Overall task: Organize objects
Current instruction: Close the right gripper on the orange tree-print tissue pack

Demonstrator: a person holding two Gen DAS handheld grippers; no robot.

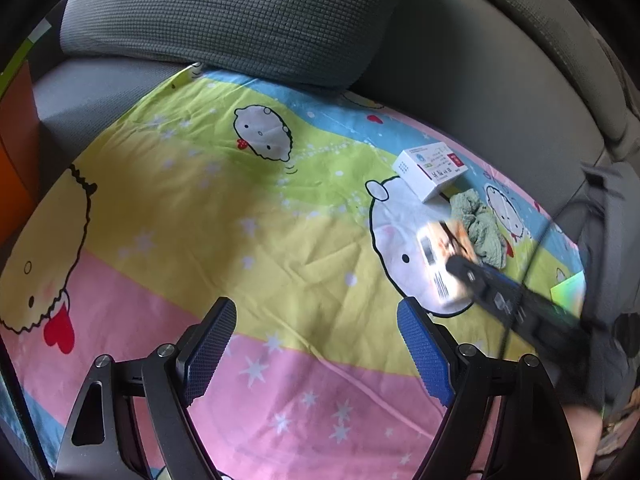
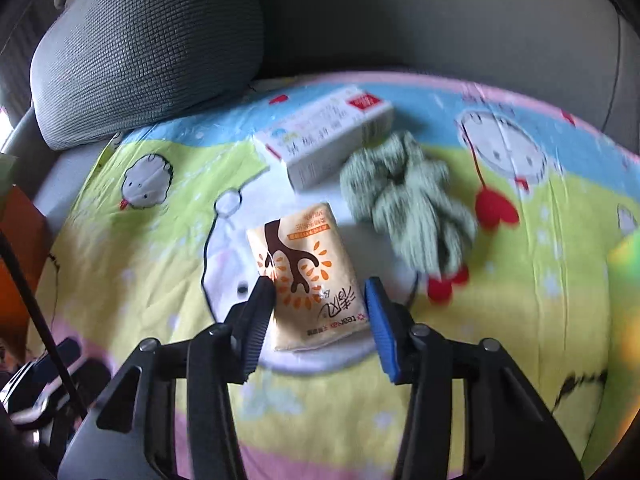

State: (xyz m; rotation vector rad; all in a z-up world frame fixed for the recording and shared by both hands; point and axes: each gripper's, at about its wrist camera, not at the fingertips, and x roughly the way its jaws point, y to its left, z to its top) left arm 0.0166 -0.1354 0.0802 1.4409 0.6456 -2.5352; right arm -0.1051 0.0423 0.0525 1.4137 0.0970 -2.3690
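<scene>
A cream tissue pack (image 2: 308,276) printed with a brown tree lies on the cartoon bedsheet (image 2: 132,240). My right gripper (image 2: 318,284) points down over it, and its pads press the pack's two long sides. In the left wrist view the same pack (image 1: 440,264) is blurred at the tip of the right gripper (image 1: 460,266). A white medicine box (image 2: 328,136) lies just behind the pack, with a crumpled green cloth (image 2: 408,204) to its right. My left gripper (image 1: 316,308) hangs open above bare sheet, nothing between its fingers.
A grey pillow (image 1: 224,12) rests at the back of the sheet against a grey seat back. An orange object (image 1: 16,140) stands at the left edge. A green-yellow item (image 1: 568,292) lies at the right. A black cable (image 1: 532,248) trails from the right gripper.
</scene>
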